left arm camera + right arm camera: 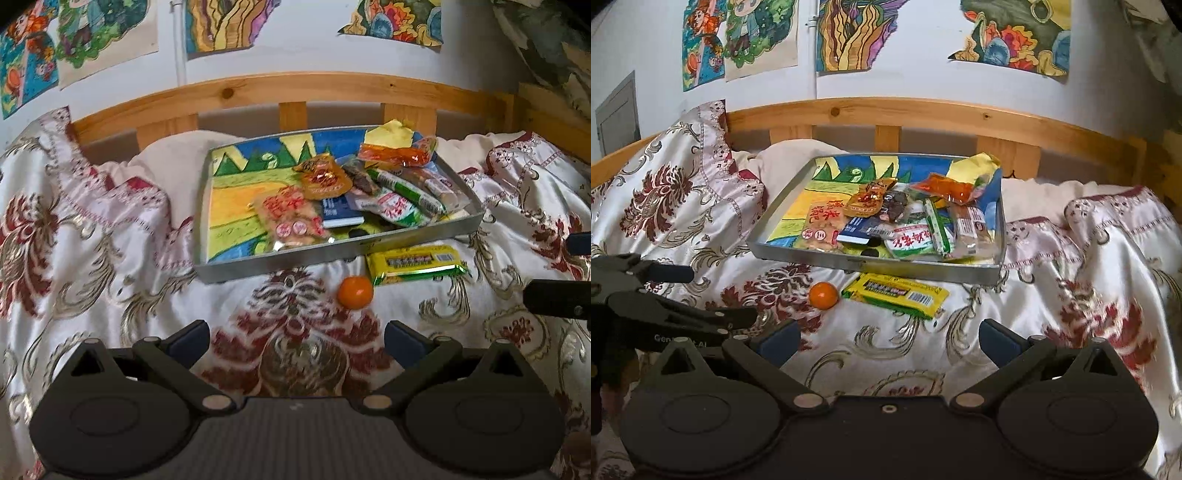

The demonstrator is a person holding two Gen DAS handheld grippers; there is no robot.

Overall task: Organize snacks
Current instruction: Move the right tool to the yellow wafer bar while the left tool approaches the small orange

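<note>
Left gripper [297, 341] behind orange [355, 291]

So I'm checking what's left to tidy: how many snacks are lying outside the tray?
2: a small orange on the bedspread before the tray, and a yellow-green packet beside it, against the tray's front wall. Others could be hidden in the folds.

Soft, even indoor light, faint shadows, strong fisheye bending and dark corners, motion blur at right edge.

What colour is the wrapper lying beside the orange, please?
Yellow and green wrapper; clearest in the right wrist view.
</note>
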